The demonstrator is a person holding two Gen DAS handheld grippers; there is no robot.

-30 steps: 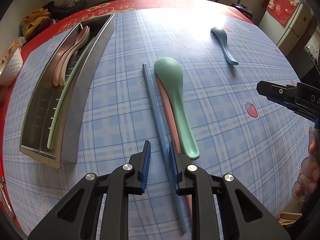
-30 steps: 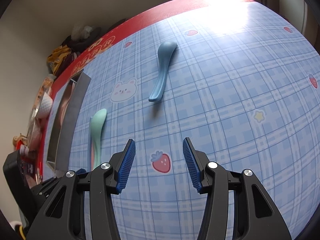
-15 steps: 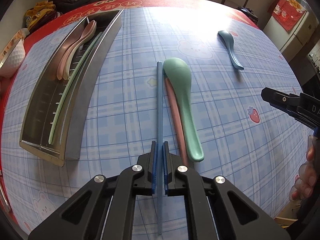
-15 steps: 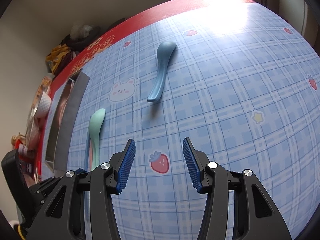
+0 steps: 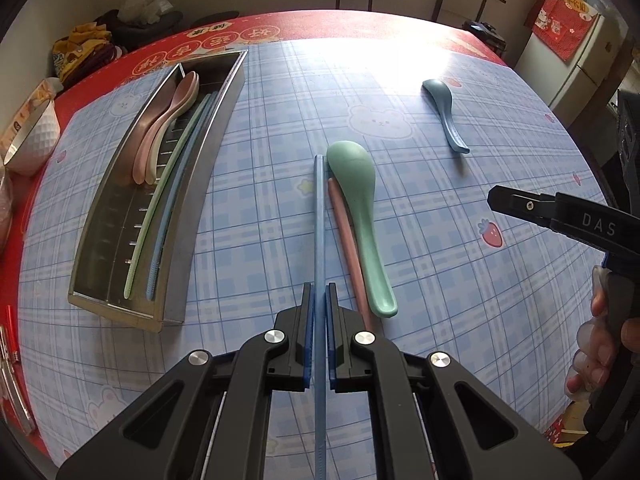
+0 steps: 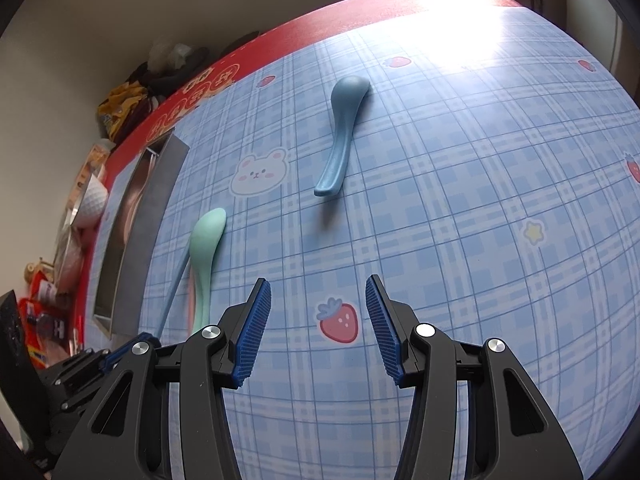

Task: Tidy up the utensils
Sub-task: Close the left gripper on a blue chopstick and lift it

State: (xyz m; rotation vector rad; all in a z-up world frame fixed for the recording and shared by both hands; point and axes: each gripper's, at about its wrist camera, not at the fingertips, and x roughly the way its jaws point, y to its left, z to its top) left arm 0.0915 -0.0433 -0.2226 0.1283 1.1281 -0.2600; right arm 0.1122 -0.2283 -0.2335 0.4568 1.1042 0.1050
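The right gripper (image 6: pixel 318 322) hangs over the table (image 6: pixel 480 200) with its blue-padded fingers (image 6: pixel 256 320) spread wide and nothing between them; a printed strawberry (image 6: pixel 338 320) shows in the gap. Farther off lies a blue spoon (image 6: pixel 340 140), bowl far, handle near. To the left lies a green spoon (image 6: pixel 204 248), with a blue stick (image 6: pixel 174 292) just beside it, perhaps a chopstick. Its near end meets the left gripper (image 6: pixel 132 350) at the lower left. A steel tray (image 6: pixel 136 232) sits along the far-left edge.
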